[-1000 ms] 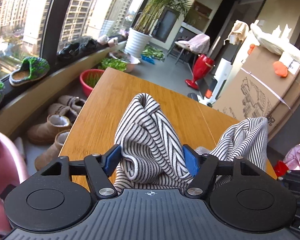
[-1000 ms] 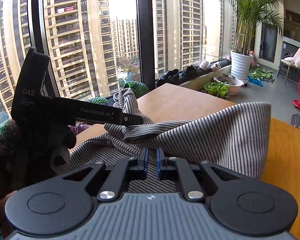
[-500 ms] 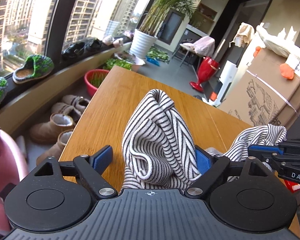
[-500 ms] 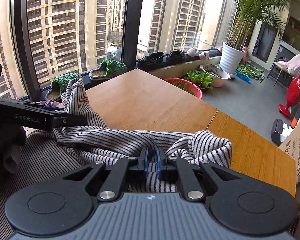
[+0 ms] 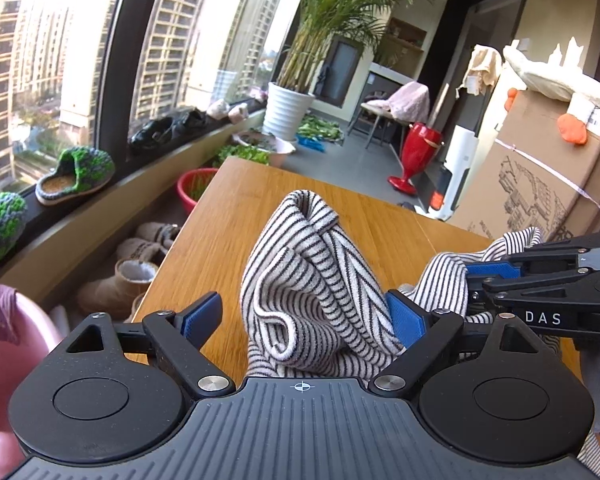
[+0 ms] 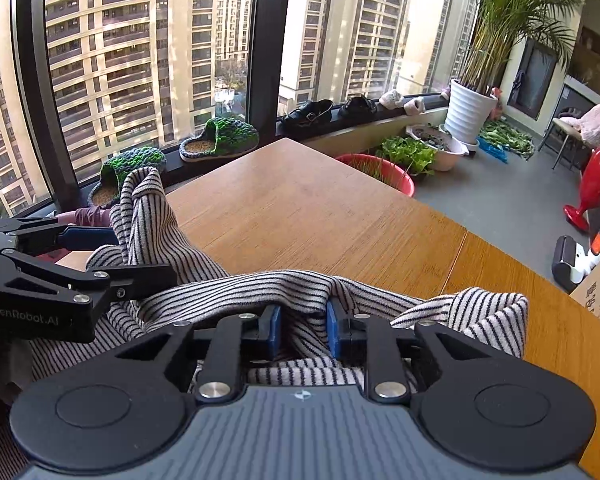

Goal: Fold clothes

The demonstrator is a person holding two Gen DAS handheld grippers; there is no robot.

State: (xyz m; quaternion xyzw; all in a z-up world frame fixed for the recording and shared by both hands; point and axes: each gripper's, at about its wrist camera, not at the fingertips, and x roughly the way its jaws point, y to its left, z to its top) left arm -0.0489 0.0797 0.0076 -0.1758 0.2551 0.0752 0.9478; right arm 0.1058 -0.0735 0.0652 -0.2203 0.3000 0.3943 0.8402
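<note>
Your striped garment (image 5: pixel 316 292) is bunched in a heap on the near part of the wooden bench (image 6: pixel 320 216), nowhere near a flat fold. Your left gripper (image 5: pixel 300 316) has just been opening: fingers wide, cloth between them, one pad brushing it. Your right gripper (image 6: pixel 300 330) has just parted narrowly (a fold lies loose between). Spreading and folding remain, I judge.

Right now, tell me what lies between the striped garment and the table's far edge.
Nothing: in the right wrist view, bare wood runs from the striped garment to the table's far edge.
</note>
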